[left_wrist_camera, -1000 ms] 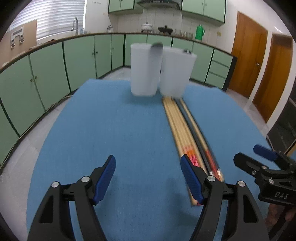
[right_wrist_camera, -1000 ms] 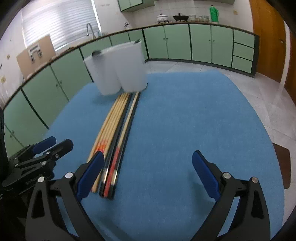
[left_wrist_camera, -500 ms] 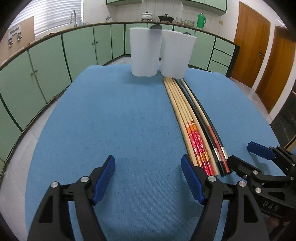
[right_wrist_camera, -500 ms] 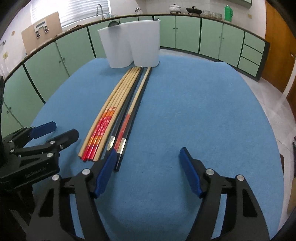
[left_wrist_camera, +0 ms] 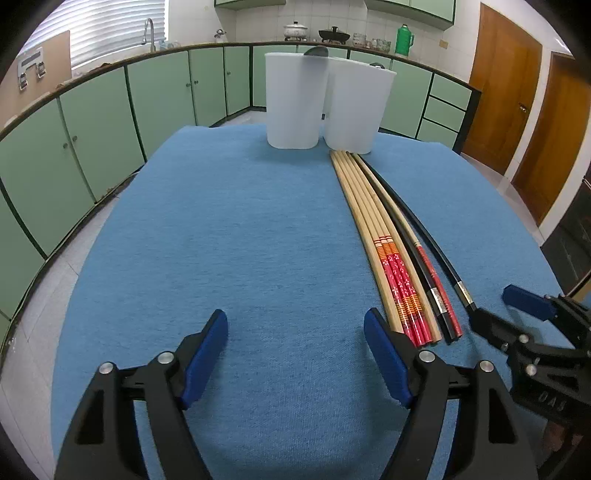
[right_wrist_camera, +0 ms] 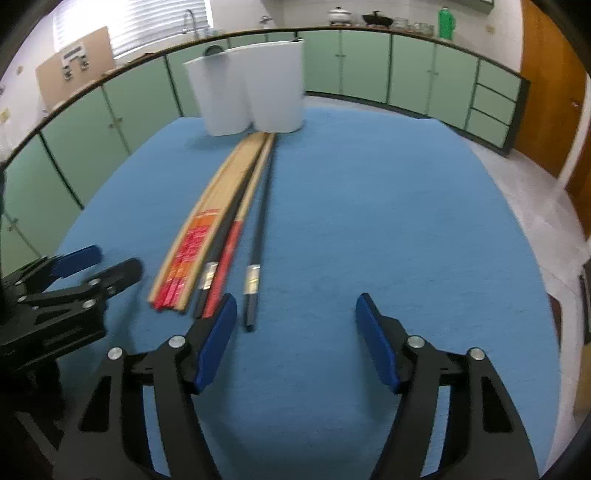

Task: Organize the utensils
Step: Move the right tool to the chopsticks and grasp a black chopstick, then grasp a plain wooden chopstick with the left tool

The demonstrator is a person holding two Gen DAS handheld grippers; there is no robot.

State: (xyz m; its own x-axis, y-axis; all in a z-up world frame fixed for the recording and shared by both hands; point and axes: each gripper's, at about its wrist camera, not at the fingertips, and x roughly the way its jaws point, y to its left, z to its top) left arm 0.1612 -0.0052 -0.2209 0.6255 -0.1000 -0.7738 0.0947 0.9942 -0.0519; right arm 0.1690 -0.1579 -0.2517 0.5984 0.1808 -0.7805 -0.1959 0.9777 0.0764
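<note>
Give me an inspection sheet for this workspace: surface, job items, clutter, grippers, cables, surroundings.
Surface: blue cloth covers the table.
Job's things: chopsticks lie side by side, one black chopstick slightly apart; two white containers stand at the far end.
Clutter: nothing seen.
Grippers: left gripper opening, nothing between its jaws; right gripper closing near the black chopstick's end, not gripping it.
Cables: nothing seen.
Surroundings: green cabinets, wooden doors.

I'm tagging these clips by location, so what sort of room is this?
Most likely a home kitchen: green cabinets run under a long counter with a sink tap, and pots and a green flask stand on it. The work happens on a blue-covered table.
</note>
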